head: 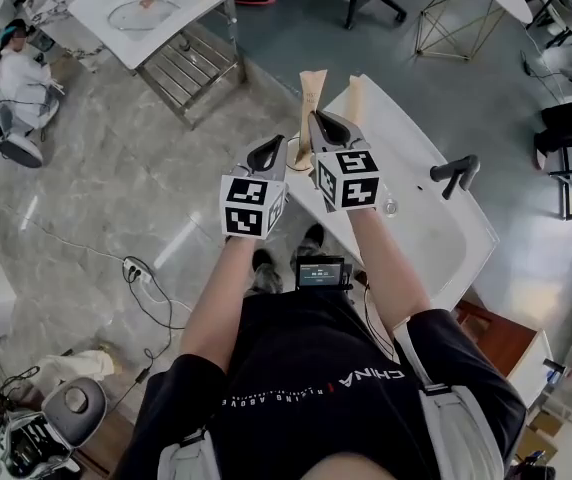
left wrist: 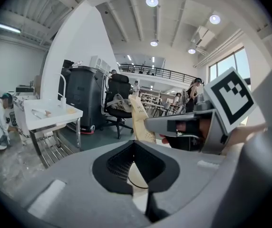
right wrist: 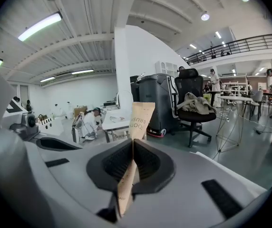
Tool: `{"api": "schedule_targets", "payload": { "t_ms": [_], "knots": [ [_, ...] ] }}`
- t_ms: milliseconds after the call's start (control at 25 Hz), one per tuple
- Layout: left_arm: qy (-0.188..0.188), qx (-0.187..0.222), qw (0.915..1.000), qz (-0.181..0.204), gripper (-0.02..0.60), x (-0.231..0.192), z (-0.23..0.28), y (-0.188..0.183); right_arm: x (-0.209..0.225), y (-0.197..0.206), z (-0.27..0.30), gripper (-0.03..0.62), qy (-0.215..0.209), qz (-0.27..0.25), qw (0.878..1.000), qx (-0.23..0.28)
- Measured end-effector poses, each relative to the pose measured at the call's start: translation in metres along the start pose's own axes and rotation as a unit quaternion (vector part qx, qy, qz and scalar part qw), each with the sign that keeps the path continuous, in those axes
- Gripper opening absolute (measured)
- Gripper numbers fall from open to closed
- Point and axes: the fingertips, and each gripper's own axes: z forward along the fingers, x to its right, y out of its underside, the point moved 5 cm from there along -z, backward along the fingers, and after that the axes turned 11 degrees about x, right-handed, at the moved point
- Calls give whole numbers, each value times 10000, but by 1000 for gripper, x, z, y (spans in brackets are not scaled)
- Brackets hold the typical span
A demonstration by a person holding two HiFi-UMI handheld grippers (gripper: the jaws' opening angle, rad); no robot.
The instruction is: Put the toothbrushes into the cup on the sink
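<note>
- The right gripper (right wrist: 132, 163) is clamped on a toothbrush (right wrist: 140, 120) in its paper packet, which stands up out of the jaws.
- The left gripper (left wrist: 137, 170) has its jaws nearly together, with something pale in the slit, perhaps a packet.
- Both hover over the sink (head: 446, 233) edge, and a second packet (head: 354, 96) rises beside the right gripper.

From my remote station: "CHINA" runs upside down across the operator's black T-shirt (head: 366, 376) in the head view. A smaller line beside it appears to read "RISING ABOVE". In the right gripper view, the tan toothbrush wrapper (right wrist: 138, 122) shows "BRUSH" and a cut-off "OOTH". In the left gripper view, the wrapper's print is too small for me to read.
</note>
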Motion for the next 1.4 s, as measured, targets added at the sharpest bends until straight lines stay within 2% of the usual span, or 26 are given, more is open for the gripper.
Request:
{"api": "schedule_targets", "payload": {
  "t_ms": [320, 680, 1400],
  "knots": [
    [-175, -90, 9997, -129, 6, -10, -1, 23, 0, 24, 20, 20, -131, -134, 9998, -8],
    [-328, -220, 9990, -224, 6, -14, -7, 45, -5, 48, 12, 20, -182, -163, 9997, -8],
    [-128, -276, 9993, -201, 6, -8, -16, 48, -28, 76, -16, 23, -196, -177, 9988, -404]
  ]
}}
